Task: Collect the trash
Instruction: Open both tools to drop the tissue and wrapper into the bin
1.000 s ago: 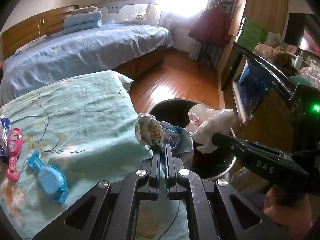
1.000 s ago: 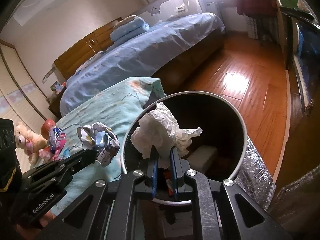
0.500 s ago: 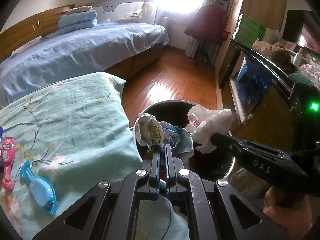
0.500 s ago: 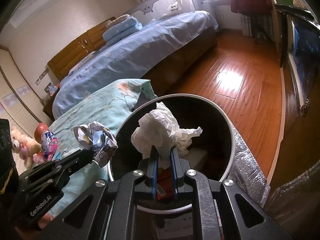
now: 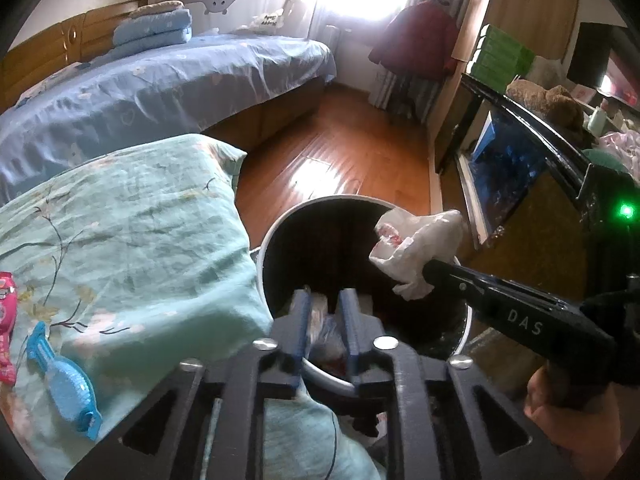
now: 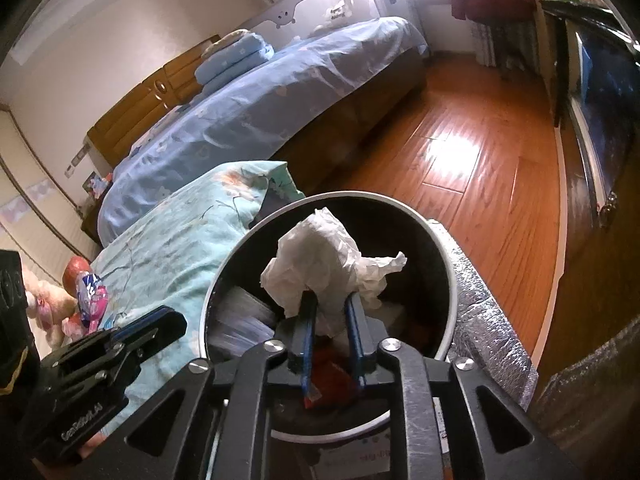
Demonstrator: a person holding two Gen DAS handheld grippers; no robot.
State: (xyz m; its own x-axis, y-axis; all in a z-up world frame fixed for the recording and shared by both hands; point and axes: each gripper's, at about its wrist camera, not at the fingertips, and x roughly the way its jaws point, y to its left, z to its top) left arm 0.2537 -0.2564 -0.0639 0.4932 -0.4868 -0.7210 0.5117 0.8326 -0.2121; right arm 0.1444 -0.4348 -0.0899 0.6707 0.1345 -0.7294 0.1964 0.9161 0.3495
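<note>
- The trash bin (image 5: 362, 256), standing on the floor just right of the green bedding (image 5: 120, 232), is holding wrappers and a red scrap.
- The left gripper (image 5: 326, 300) is hanging parted and empty over the bin's near rim.
- The right gripper (image 6: 330, 312) is pinching white crumpled paper (image 6: 320, 264) above the bin's mouth, its fingers slightly parted.

crumpled white tissue (image 6: 328, 264) over round black bin (image 6: 448, 280)

I see a crumpled white tissue (image 6: 332, 256), thin and matt, against the bin (image 6: 448, 276), whose smooth rim looks like white plastic around a dark inside. The floor (image 6: 472, 152) is glossy wood throwing back window glare. The quilt (image 5: 132, 224) is soft matt cloth, wrinkled. My gripper frames look like matt black plastic with shiny metal screws.
</note>
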